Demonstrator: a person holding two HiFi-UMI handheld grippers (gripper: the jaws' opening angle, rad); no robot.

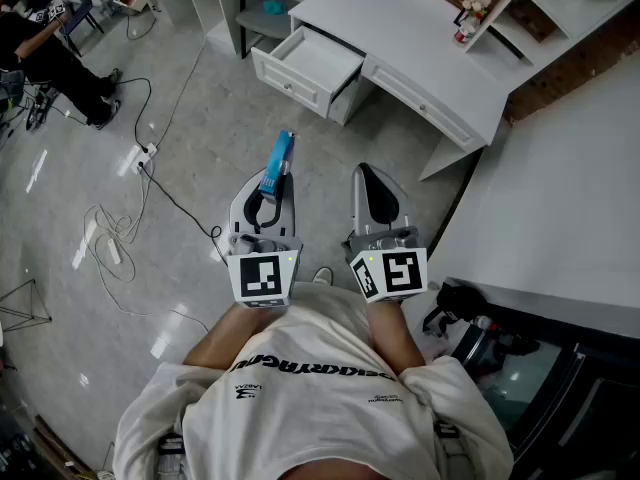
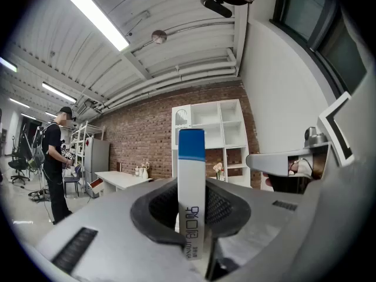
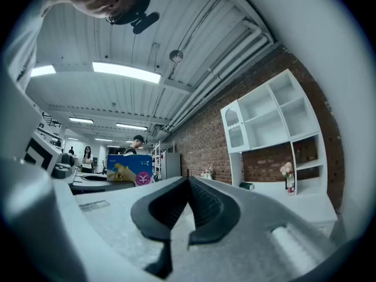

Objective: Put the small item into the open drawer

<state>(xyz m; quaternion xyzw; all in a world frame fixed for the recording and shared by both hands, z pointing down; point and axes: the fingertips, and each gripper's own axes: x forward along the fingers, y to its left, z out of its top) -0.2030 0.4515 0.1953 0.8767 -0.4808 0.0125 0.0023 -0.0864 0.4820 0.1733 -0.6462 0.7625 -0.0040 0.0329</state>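
Note:
A slim white box with a blue end (image 1: 277, 163) (image 2: 191, 187) stands out of my left gripper (image 1: 272, 183), whose jaws are shut on it. In the left gripper view the box rises upright between the dark pads (image 2: 154, 211). My right gripper (image 1: 371, 190) (image 3: 188, 207) is shut with nothing between its jaws. Both grippers are held close to the person's chest, well short of the white desk (image 1: 420, 38). The desk's open drawer (image 1: 310, 66) juts out toward me at the upper middle of the head view and looks empty.
A power strip (image 1: 146, 153) and loose cables (image 1: 120, 233) trail over the grey floor on the left. A person (image 1: 45, 53) sits at the far left. A white counter (image 1: 560, 198) runs along the right, above dark equipment (image 1: 500, 353). A small flower vase (image 1: 468, 18) stands on the desk.

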